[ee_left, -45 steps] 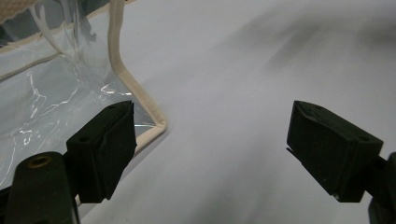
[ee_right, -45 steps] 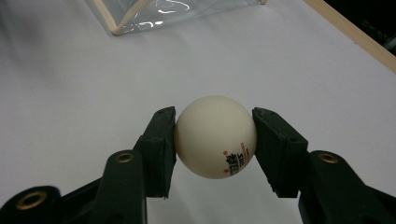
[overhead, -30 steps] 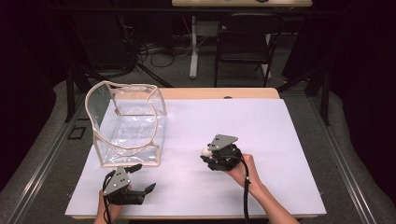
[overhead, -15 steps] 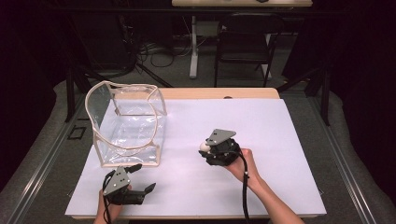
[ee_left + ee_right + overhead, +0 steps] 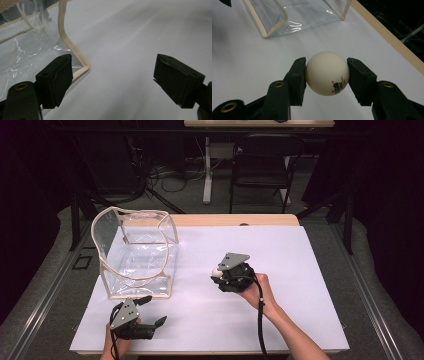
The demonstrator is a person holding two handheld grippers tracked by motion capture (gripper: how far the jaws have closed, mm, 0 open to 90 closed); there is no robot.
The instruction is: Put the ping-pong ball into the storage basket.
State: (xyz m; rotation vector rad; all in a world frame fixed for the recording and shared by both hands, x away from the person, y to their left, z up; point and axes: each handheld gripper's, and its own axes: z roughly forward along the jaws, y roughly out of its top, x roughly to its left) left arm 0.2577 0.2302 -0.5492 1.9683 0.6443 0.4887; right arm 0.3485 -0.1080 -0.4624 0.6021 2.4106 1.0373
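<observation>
A white table-tennis ball (image 5: 327, 73) with small red and black print sits clamped between the pads of my right gripper (image 5: 327, 75). From above, that gripper (image 5: 218, 273) hovers over the middle of the white sheet, with the ball (image 5: 215, 270) peeking out at its left tip. A clear plastic bag (image 5: 136, 254) with cream piping stands open at the left of the sheet. My left gripper (image 5: 150, 311) rests near the front edge, just below the bag, jaws spread wide and empty. In the left gripper view the bag's corner (image 5: 75, 60) lies close beside the left jaw.
The white sheet (image 5: 300, 270) covers a wooden table whose bare strip (image 5: 235, 219) shows at the back. A black chair (image 5: 262, 165) and a desk leg with cables stand on the floor beyond. A cable trails from the right gripper along the forearm.
The right gripper with the ball has drifted slightly up and toward the back of the sheet. The left gripper has stayed where it was.
</observation>
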